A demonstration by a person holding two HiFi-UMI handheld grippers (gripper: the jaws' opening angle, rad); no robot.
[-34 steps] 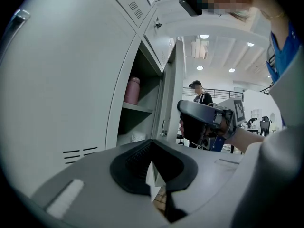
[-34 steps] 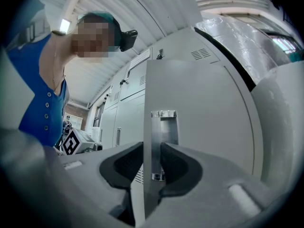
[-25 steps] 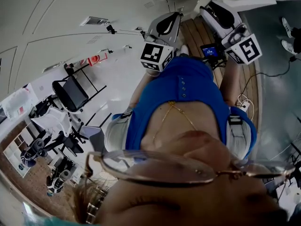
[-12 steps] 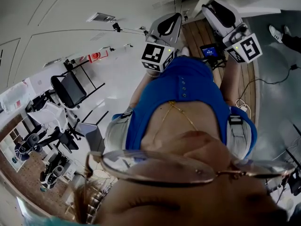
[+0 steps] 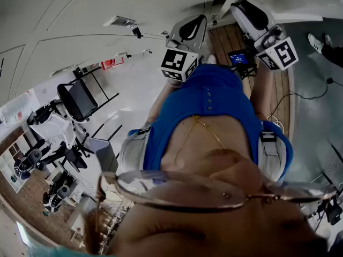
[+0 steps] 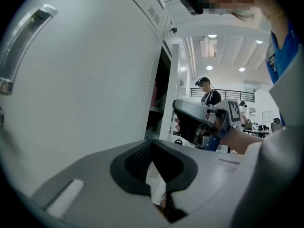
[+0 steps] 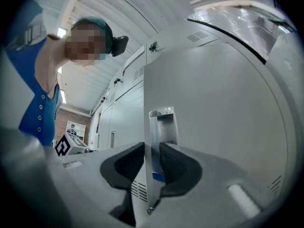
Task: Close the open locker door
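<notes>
The open grey locker door fills the right gripper view, seen along its free edge, with a metal recessed handle. My right gripper straddles that edge just below the handle; its jaws are closing and the pads look pressed on both faces. In the left gripper view a closed locker door with a bar handle stands at left, and the dark open locker lies beyond it. My left gripper is shut, with a pale wedge at its tips. The right gripper shows there beside the opening.
A person stands far back in the room. In the head view both marker cubes are raised before a blue-clad torso. Black chairs stand at left, and a wooden strip and cables lie near the lockers.
The head view has drifted slightly, so the chairs and room at left slid a little. Both grippers stay almost where they were.
</notes>
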